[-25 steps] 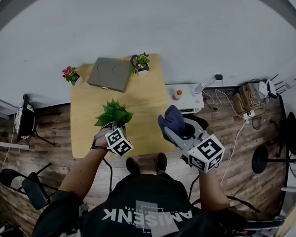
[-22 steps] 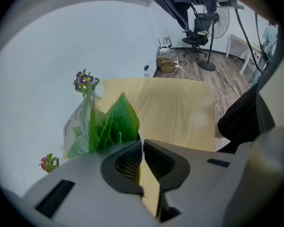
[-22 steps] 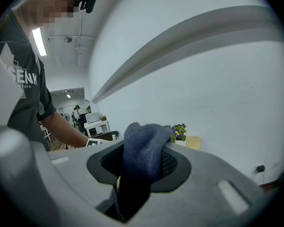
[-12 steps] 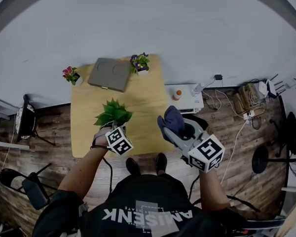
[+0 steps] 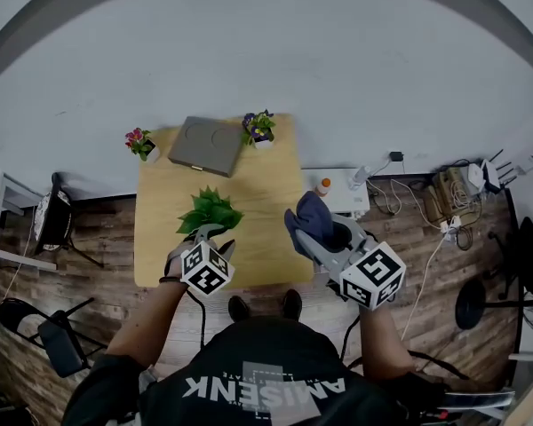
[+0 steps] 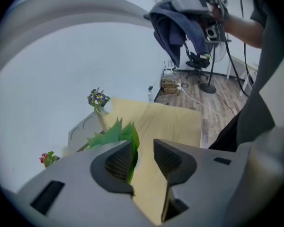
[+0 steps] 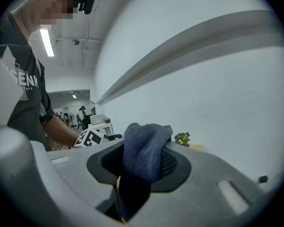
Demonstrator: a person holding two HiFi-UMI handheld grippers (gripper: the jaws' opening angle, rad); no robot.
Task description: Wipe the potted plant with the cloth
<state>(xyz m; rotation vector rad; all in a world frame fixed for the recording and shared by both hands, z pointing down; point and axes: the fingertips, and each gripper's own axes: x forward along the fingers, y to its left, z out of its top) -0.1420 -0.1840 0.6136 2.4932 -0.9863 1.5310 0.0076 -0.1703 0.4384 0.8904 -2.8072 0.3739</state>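
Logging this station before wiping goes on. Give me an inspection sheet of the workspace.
Surface: wooden table, mostly bare.
Job's things: leafy potted plant on table; blue cloth in right gripper.
Clutter: grey box, purple-flowered pot, pink-flowered pot at far edge.
Grippers: left gripper jaws have just been opening, leaf between, unpressed; right gripper shut on cloth.
Cables: cords on floor, right.
Surroundings: white wall, wooden floor, chairs.

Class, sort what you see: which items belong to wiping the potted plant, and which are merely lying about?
In the job: green leafy potted plant; dark blue cloth.
Lying about: flat grey square case; small purple-flowered pot; small pink-flowered pot.
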